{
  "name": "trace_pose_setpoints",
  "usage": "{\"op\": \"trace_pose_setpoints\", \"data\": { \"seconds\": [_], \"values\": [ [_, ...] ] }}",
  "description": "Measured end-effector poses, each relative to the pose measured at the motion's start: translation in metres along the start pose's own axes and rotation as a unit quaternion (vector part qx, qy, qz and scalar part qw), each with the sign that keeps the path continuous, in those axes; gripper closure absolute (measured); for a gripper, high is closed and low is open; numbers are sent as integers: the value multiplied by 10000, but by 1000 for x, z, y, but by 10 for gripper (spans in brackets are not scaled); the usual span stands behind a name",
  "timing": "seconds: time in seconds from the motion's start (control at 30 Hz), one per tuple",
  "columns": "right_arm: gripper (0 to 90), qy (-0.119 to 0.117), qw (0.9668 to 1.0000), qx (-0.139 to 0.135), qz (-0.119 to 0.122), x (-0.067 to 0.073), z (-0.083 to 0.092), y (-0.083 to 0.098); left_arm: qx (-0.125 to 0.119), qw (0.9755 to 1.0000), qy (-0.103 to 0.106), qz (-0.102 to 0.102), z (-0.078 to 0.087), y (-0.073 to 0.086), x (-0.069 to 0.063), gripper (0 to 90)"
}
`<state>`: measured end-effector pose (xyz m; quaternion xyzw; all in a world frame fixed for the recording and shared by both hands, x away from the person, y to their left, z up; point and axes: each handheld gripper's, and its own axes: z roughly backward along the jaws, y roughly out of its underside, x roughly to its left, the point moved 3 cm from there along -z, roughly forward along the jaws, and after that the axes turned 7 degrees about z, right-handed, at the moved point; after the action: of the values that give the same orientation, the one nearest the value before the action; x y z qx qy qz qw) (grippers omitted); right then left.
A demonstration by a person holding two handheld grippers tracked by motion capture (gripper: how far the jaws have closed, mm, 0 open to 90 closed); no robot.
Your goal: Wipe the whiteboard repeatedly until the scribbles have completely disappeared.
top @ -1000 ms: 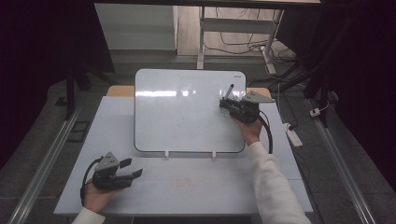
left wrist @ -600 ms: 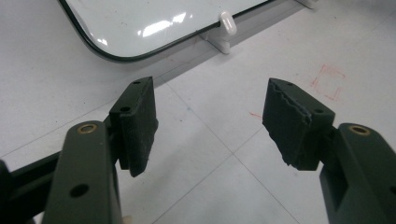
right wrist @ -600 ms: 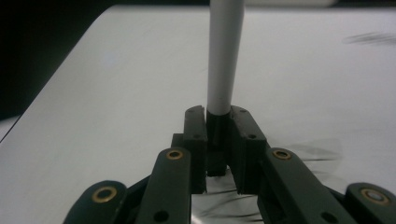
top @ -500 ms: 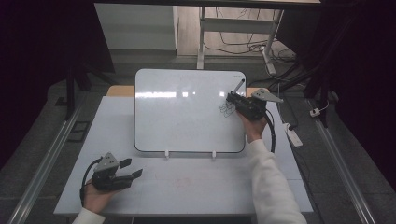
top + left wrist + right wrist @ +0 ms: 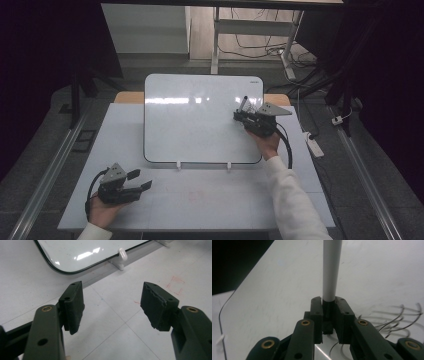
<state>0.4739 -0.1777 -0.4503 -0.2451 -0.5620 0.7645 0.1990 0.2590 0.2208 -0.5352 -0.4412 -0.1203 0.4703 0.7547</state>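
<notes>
So this looks like the drawing step: the right gripper has its jaws pinching a marker by the dark end, pen standing up off the whiteboard near the board's right edge. The whiteboard is propped on little white clips at the far middle of the counter. Marker is a plain white barrel with a black end, and there's already a dark loopy scribble on the board by the jaws. Left gripper sits at the near left corner of the counter, jaws spread, nothing in them. Next move, I'd guess, needs light steady pressure with the tip so the board doesn't tip back.
</notes>
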Motion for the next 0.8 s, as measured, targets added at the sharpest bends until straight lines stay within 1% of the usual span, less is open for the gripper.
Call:
{"op": "trace_pose_setpoints", "data": {
  "seconds": [0.03, 0.07, 0.1, 0.13, 0.17, 0.2, 0.23, 0.27, 0.3, 0.33, 0.37, 0.4, 0.43, 0.47, 0.5, 0.53, 0.57, 0.6, 0.63, 0.67, 0.7, 0.73, 0.77, 0.8],
  "values": [
    [776, 24, 10000, 31, 47, 0, 1, 1, -2, 10000, 7, 0, 0, 0, 0, 357],
    [776, 106, 9999, 18, 7, -5, 4, 0, 0, 10000, 16, -4, 0, 0, -1, 357],
    [776, 348, 9992, -100, -143, -13, 8, -1, -3, 10000, 10, -18, 0, 0, -2, 357],
    [776, 487, 9978, -251, -367, -20, 12, -1, -7, 10000, 22, -26, 0, 0, -2, 357],
    [776, 527, 9967, -349, -516, -24, 14, -1, -16, 10000, 17, -39, 0, -1, -3, 357],
    [776, 548, 9967, -351, -487, -21, 13, 0, -22, 10000, 16, -42, 1, -1, -3, 357],
    [776, 399, 9983, -220, -366, -14, 10, 1, -22, 10000, 13, -31, 1, -1, -3, 357],
    [776, 188, 9996, -101, -190, -5, 6, 3, -19, 10000, 9, -22, 1, -1, -2, 357],
    [776, 20, 10000, 7, 23, 5, 2, 5, -14, 10000, 8, -15, 0, 0, -1, 357],
    [776, 8, 9997, 92, 212, 10, 2, 5, -11, 10000, 6, 1, 0, 0, -1, 358],
    [776, 31, 9997, 128, 214, 8, 2, 4, -3, 10000, 12, 19, -1, 0, -1, 358],
    [776, 191, 9998, 25, 95, 1, 5, 2, 3, 10000, 15, 14, -1, 0, -1, 358],
    [776, 423, 9990, -105, -84, -8, 9, 1, 7, 10000, 18, -4, -1, 0, -2, 358],
    [776, 568, 9977, -228, -302, -17, 13, 0, -3, 10000, 25, -21, -1, 0, -3, 358],
    [776, 581, 9969, -303, -429, -20, 14, 0, -7, 10000, 27, -34, 0, 0, -3, 358],
    [776, 597, 9970, -307, -386, -18, 13, 1, -11, 10000, 26, -37, 0, 0, -3, 357],
    [776, 444, 9984, -204, -275, -12, 11, 1, -14, 10000, 28, -26, 0, 0, -3, 358],
    [776, 233, 9996, -91, -90, -5, 7, 3, -10, 10000, 24, -11, -1, 0, -2, 358],
    [776, 111, 9999, -11, 81, 1, 5, 3, -6, 10000, 23, 5, -1, 0, -2, 358],
    [776, 109, 9998, 36, 153, 1, 4, 3, 3, 10000, 18, 10, -1, 0, -1, 358],
    [777, 179, 9998, -6, 66, -5, 5, 1, 14, 10000, 22, 6, -2, 0, -1, 358],
    [776, 424, 9990, -109, -93, -12, 8, -1, 9, 10000, 22, 3, -1, 0, -1, 357],
    [777, 597, 9975, -249, -286, -20, 11, -3, -3, 10000, 21, -5, -1, 0, -2, 358],
    [777, 665, 9962, -348, -435, -25, 12, -4, -13, 10000, 23, -15, 0, 0, -3, 357]
  ]
}}
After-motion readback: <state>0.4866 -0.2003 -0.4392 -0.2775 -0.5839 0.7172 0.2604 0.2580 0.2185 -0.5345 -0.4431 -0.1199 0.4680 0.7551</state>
